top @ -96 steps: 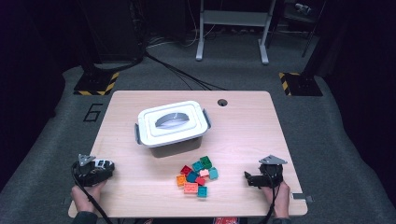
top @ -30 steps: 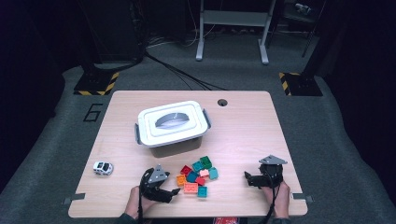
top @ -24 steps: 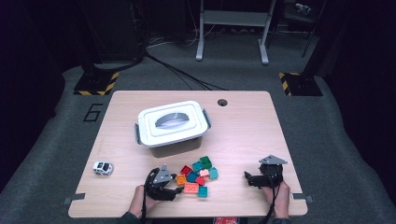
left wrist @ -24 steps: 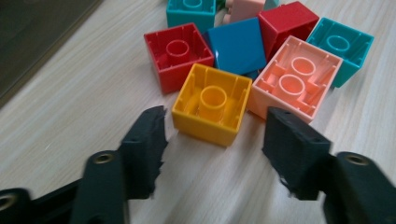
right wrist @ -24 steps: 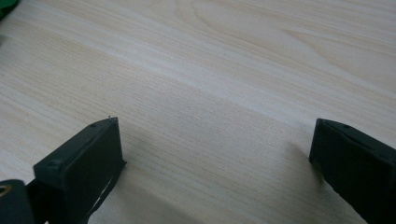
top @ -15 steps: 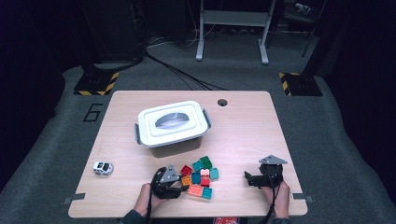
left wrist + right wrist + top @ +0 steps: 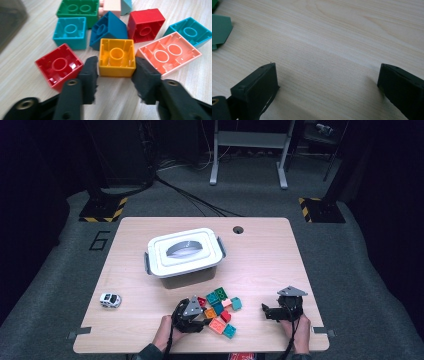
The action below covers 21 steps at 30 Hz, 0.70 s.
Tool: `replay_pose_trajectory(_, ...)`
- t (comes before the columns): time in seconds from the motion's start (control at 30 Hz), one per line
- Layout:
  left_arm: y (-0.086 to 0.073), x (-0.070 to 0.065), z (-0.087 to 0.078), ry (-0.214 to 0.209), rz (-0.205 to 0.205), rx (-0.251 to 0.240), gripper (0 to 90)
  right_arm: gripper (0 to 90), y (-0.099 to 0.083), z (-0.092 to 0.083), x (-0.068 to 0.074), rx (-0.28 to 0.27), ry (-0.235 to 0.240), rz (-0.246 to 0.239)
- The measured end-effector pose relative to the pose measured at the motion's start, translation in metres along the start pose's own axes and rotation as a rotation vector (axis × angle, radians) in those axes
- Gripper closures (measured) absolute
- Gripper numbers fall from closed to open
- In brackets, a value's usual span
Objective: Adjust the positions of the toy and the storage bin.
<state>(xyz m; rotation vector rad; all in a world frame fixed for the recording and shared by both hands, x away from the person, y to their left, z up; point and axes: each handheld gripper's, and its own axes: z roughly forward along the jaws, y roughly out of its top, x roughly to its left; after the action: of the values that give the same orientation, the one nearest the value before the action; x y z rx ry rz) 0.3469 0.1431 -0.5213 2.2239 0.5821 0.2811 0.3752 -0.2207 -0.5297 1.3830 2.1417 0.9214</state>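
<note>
Wood table: yellow block, hollow side up.

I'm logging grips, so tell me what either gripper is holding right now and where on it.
The left gripper has a yellow block between its jaws, pressing its two opposite side walls at the near end. The right gripper stands open over the bare table.

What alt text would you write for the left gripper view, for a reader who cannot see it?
Two black jaws of the left tool press on the sides of a yellow square plastic brick that lies studs-down on a pale wooden table. Around it lie other upturned bricks: two red, two turquoise, one dark blue, one green and a salmon-pink double brick.
</note>
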Motion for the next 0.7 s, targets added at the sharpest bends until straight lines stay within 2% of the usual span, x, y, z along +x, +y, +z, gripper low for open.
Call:
replay_pose_trajectory(0.07,0.000,0.000,-0.003,0.008,-0.005,-0.005,37.5,2.3,0.000,0.000,0.000,-0.001,0.000,-0.001)
replay_pose_trajectory(0.1,-0.001,0.003,-0.011,0.033,-0.019,-0.028,30.9,2.3,0.000,0.000,0.000,-0.001,0.000,0.000)
replay_pose_trajectory(0.13,-0.001,0.005,-0.014,0.039,-0.022,-0.035,28.5,2.3,0.000,0.000,0.000,0.000,0.000,0.000)
replay_pose_trajectory(0.27,-0.001,0.016,-0.022,0.049,-0.055,-0.055,23.1,2.2,0.000,0.000,0.000,0.000,0.000,0.000)
replay_pose_trajectory(0.37,-0.001,0.024,-0.018,0.039,-0.075,-0.041,21.7,2.3,0.000,0.000,0.000,0.000,0.000,0.001)
replay_pose_trajectory(0.5,0.001,0.031,-0.008,0.021,-0.087,-0.022,25.2,2.2,0.000,0.000,0.000,0.000,0.000,0.000)
replay_pose_trajectory(0.53,0.001,0.032,-0.007,0.024,-0.084,-0.017,28.5,2.3,0.000,0.000,0.000,-0.001,0.000,0.000)
replay_pose_trajectory(0.6,0.002,0.035,-0.002,-0.003,-0.093,-0.015,34.1,2.3,0.000,0.000,0.000,-0.001,0.000,0.000)
replay_pose_trajectory(0.63,0.003,0.034,0.001,-0.004,-0.099,-0.010,37.8,2.3,0.000,0.000,0.000,-0.002,0.000,0.000)
replay_pose_trajectory(0.7,0.005,0.033,0.005,-0.013,-0.085,0.000,42.6,2.3,0.000,0.000,0.000,-0.001,0.000,-0.001)
